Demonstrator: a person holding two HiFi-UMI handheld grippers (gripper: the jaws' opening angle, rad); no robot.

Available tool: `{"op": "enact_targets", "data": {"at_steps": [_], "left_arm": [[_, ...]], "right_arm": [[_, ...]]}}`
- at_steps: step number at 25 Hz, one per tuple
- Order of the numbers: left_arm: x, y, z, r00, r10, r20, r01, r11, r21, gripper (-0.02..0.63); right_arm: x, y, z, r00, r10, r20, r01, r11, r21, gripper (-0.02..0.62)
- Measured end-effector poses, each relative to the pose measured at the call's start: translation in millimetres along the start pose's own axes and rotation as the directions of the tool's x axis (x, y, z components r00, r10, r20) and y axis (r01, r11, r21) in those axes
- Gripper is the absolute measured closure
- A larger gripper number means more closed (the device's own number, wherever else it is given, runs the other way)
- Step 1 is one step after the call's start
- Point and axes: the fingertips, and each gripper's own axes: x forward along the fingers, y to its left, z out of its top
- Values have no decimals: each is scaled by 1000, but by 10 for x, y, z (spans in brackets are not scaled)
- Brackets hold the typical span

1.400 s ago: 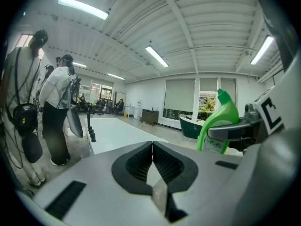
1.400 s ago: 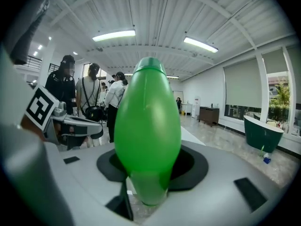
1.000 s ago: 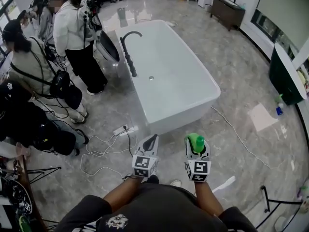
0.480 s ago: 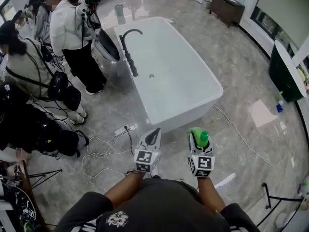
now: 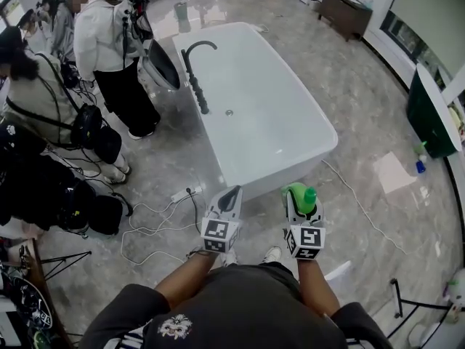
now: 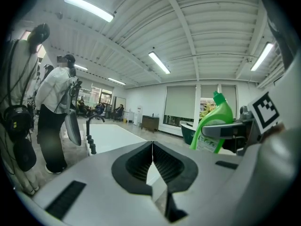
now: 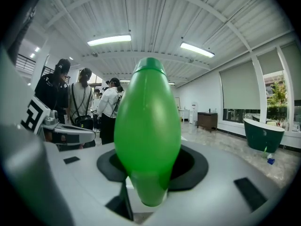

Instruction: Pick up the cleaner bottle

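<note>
A green cleaner bottle point(image 5: 299, 196) with a green cap stands upright between the jaws of my right gripper point(image 5: 300, 202), which is shut on it. In the right gripper view the cleaner bottle point(image 7: 147, 140) fills the middle, its body clamped low between the dark pads. From the left gripper view the bottle point(image 6: 212, 125) shows at the right, gripped by the other tool. My left gripper point(image 5: 228, 199) is held beside the right one, shut with nothing in it; its left gripper jaws meet point(image 6: 152, 160) in a thin line. Both grippers hang over the floor just short of the tub.
A white bathtub point(image 5: 276, 140) with a black tap point(image 5: 195, 78) lies ahead. Several people point(image 5: 109, 57) stand at the left. A power strip and cables point(image 5: 178, 195) lie on the marble floor. A dark green tub point(image 5: 432, 115) and a small bottle point(image 5: 420, 164) are at the right.
Both grippers and the view have moved forward toward the bathtub, side by side. The right one keeps its hold on the green bottle; the left stays shut.
</note>
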Motion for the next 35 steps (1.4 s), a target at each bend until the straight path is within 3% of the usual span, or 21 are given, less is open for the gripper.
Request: {"op": "enact_targets", "data": {"at_steps": [19,35], "left_arm": [[244,-249,124,993,121,13,-120,992,-36,600],[368,-235,101,992,124,13,-123,992,-21,600]], "right_arm": [[156,-445,96,997,71,32,-69,997,-35,403],[259,-478,110,996,73,57,-70,997,-44,403]]}}
